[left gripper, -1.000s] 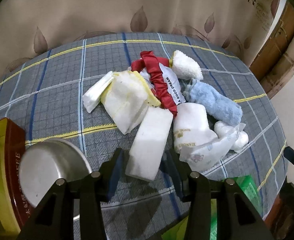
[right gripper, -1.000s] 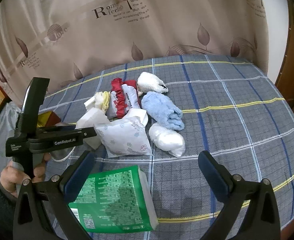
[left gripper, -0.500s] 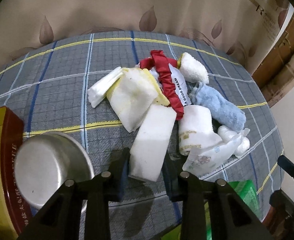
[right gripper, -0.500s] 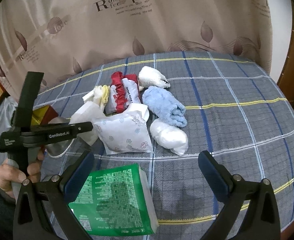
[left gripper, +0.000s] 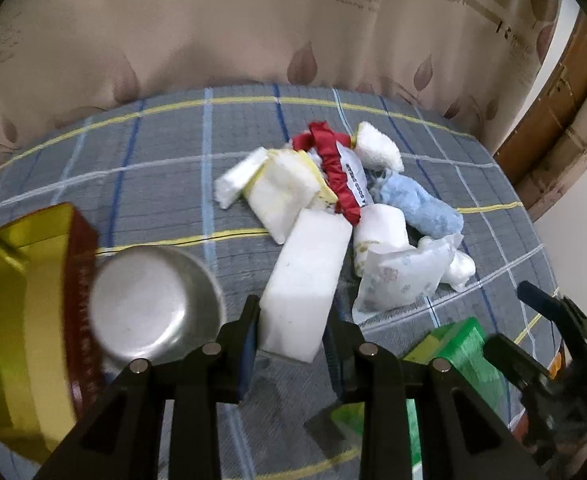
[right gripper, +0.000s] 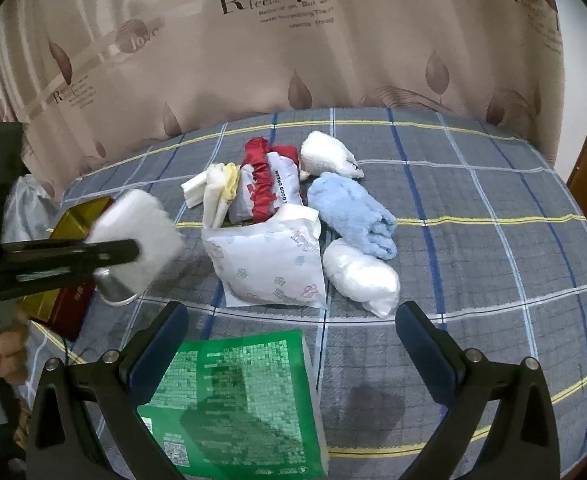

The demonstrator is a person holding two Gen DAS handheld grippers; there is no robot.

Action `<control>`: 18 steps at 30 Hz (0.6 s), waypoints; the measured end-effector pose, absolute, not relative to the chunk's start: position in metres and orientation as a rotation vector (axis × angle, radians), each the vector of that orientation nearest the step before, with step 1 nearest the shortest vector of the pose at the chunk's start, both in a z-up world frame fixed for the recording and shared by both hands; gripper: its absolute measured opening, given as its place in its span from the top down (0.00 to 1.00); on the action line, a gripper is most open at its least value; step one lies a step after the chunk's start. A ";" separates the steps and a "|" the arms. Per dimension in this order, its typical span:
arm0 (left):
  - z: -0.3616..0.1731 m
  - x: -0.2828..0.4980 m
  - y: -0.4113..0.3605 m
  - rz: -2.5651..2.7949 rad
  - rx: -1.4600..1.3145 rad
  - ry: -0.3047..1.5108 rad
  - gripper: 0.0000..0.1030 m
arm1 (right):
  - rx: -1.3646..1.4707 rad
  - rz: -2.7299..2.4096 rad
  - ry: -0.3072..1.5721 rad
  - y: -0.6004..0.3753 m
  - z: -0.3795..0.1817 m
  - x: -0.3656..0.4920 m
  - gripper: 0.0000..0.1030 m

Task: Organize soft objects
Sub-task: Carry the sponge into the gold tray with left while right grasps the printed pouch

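Observation:
My left gripper (left gripper: 293, 332) is shut on a white sponge block (left gripper: 305, 280) and holds it lifted off the cloth; it also shows in the right wrist view (right gripper: 137, 236). The pile of soft things lies mid-table: a blue towel (right gripper: 353, 216), a red-trimmed pouch (right gripper: 269, 188), a flowered white packet (right gripper: 269, 264), a white plastic bundle (right gripper: 361, 276), a fluffy white cloth (right gripper: 327, 156) and folded white and yellow cloths (right gripper: 217, 188). My right gripper (right gripper: 291, 348) is open above a green tissue pack (right gripper: 237, 404).
A steel bowl (left gripper: 149, 304) and a gold and red tin (left gripper: 21, 320) stand at the left. The checked grey tablecloth (right gripper: 493, 240) covers the table. A leaf-print curtain (right gripper: 293, 40) hangs behind. A wooden door frame (left gripper: 553, 92) is at the right.
My left gripper closed on the white sponge block and lifted it up and back from the pile. The right gripper stayed open over the green pack.

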State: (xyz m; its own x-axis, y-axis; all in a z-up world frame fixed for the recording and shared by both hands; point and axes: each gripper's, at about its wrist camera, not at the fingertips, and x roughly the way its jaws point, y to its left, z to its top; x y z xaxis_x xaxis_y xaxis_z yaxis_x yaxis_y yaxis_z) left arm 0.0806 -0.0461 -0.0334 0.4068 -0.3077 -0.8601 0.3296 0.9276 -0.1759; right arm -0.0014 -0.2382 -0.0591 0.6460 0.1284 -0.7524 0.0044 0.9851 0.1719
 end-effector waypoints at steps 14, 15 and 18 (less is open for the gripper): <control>0.012 0.057 0.077 -0.172 0.008 1.016 0.71 | 0.027 0.074 0.926 -0.207 -0.059 0.034 0.00; 0.012 0.058 0.086 -0.154 0.007 1.015 0.71 | 0.010 0.069 0.930 -0.205 -0.059 0.037 0.00; 0.011 0.060 0.112 -0.086 0.011 1.006 0.71 | -0.024 0.057 0.954 -0.198 -0.062 0.049 0.00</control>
State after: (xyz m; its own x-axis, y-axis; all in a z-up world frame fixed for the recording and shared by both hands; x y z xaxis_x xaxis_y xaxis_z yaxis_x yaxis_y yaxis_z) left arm 0.0605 0.1120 0.0108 0.5320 -0.0668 -0.8441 0.0770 0.9966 -0.0303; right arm 0.0487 -0.1975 -0.0623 0.5774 0.0378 -0.8156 -0.0593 0.9982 0.0042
